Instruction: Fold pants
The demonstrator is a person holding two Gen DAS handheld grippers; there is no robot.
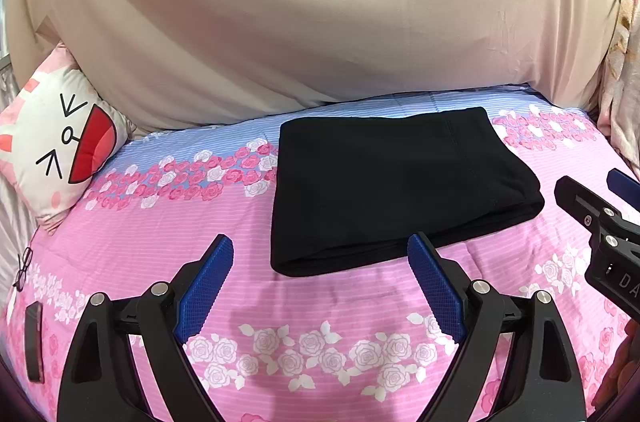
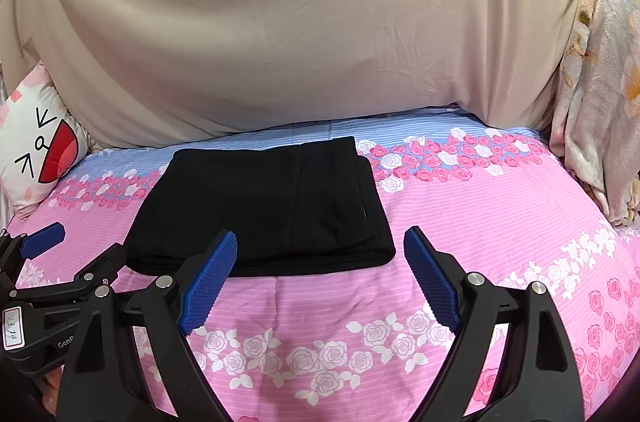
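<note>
Black pants lie folded into a compact rectangle on the pink floral bedsheet; they also show in the right wrist view. My left gripper is open and empty, held just in front of the pants' near edge. My right gripper is open and empty, also just short of the near edge. The right gripper shows at the right edge of the left wrist view. The left gripper shows at the left edge of the right wrist view.
A large beige cover rises behind the pants. A cartoon-face pillow lies at the left. A floral blanket hangs at the right. A dark phone and glasses lie at the left edge.
</note>
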